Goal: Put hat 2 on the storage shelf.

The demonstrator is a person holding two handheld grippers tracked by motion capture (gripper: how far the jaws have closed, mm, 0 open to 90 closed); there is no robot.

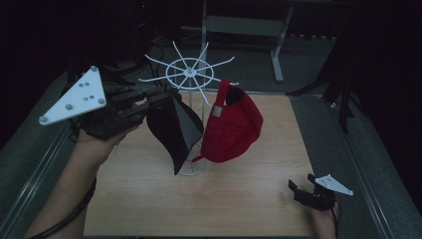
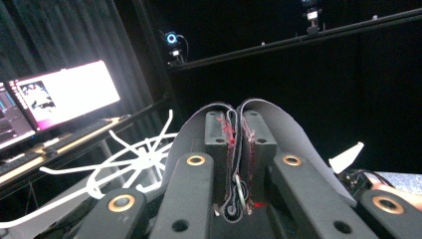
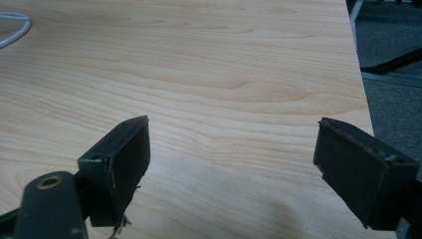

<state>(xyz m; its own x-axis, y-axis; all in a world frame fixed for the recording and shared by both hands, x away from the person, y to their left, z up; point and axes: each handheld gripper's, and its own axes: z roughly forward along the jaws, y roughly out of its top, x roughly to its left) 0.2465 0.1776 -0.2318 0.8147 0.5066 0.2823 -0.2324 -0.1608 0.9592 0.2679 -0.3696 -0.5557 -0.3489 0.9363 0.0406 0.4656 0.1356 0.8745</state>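
A white wire rack [image 1: 189, 74] with radiating hooks stands at the table's far middle. A red cap [image 1: 232, 125] hangs from it on the right. A black and grey cap [image 1: 173, 127] hangs to its left, held up by my left gripper [image 1: 166, 94], which is shut on the cap's edge. In the left gripper view the jaws pinch the grey cap fabric [image 2: 293, 132], with the rack [image 2: 134, 159] just beyond at the left. My right gripper [image 1: 302, 189] rests low at the table's front right, open. Its fingers [image 3: 124, 159] stand wide apart over bare wood.
The wooden table [image 1: 149, 199] has a metal-framed edge on both sides. A lit monitor [image 2: 64, 94] stands on a bench off to the left. A grey frame stand [image 1: 278, 45] and dark tripod legs [image 1: 343, 99] stand beyond the table's far side.
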